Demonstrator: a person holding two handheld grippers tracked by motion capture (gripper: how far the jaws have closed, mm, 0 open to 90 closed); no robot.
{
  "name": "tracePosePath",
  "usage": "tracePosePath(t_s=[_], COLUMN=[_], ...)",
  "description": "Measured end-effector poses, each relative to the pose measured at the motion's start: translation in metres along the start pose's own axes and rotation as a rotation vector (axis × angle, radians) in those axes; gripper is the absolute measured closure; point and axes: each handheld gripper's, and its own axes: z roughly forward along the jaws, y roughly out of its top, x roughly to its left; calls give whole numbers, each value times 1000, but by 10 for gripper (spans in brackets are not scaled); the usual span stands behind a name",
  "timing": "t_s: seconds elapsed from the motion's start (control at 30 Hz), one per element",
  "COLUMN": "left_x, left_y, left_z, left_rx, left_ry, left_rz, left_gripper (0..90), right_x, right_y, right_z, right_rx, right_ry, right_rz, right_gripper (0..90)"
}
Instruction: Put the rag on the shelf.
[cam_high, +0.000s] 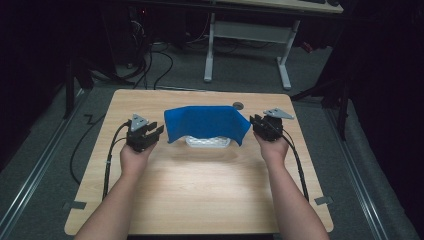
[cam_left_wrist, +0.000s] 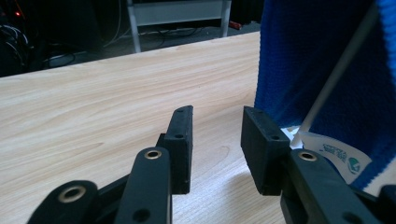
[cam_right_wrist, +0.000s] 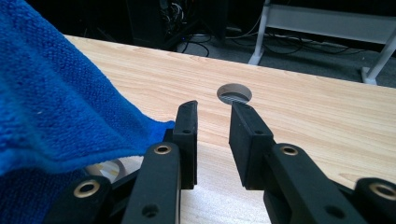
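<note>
A person's two forearms reach onto a pale wooden table (cam_high: 200, 190), each hand holding a black gripper. The left gripper (cam_high: 146, 134) sits just left of a blue towel (cam_high: 207, 122), jaws apart with nothing between them. The right gripper (cam_high: 264, 125) sits just right of the towel, jaws also apart and empty, likely placed to take its two ends. The towel is thick, looped terry cloth, draped like a tent over a white ribbed tray (cam_high: 208, 142), whose front edge peeks out beneath. A white label (cam_left_wrist: 338, 156) hangs at the towel's left edge. Beyond the towel, a round cable hole (cam_right_wrist: 234, 94) pierces the tabletop.
</note>
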Motion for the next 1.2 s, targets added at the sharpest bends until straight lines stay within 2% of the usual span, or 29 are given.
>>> tracePosePath(t_s=[0.3, 0.43, 0.5, 0.53, 0.67, 0.7, 0.77, 0.83, 0.97, 1.03, 1.1, 1.2], left_x=[1, -4, -4, -5, -6, -8, -9, -10, -14, -18, -22, -31], left_y=[2, 1, -1, -4, -10, -13, -16, -19, -25, -28, -32, -39], left_z=[-8, -15, -18, -21, -27, -31, -35, -40, -56, -64, -71, -82], left_rx=[2, -23, -12, -5, 12, 17, 21, 25, 35, 43, 49, 64], left_ry=[18, 26, 20, 22, 18, 17, 14, 14, 2, -9, -15, -35], left_rz=[16, 25, 16, 15, 6, 5, 3, 7, 11, 18, 31, 36], left_gripper=[620, 585, 569, 565, 548, 545, 543, 540, 531, 524, 517, 508], right_x=[-2, -1, 0, 1, 2, 3, 4, 5, 6, 9, 13, 20], right_y=[-6, -9, -11, -13, -15, -18, -18, -22, -27, -30, -31, -36], right_z=[-8, -15, -21, -28, -37, -45, -48, -56, -71, -80, -88, -100], right_rx=[-13, 5, -16, 1, 1, -20, -18, -25, -4, -31, -13, -23], right_ry=[-5, -16, -14, -19, -21, -19, -24, -21, -20, -18, -21, -8], right_rz=[-4, -40, -51, -51, -61, -62, -61, -64, -60, -73, -91, -114], right_gripper=[688, 658, 641, 626, 607, 601, 598, 589, 573, 573, 568, 563])
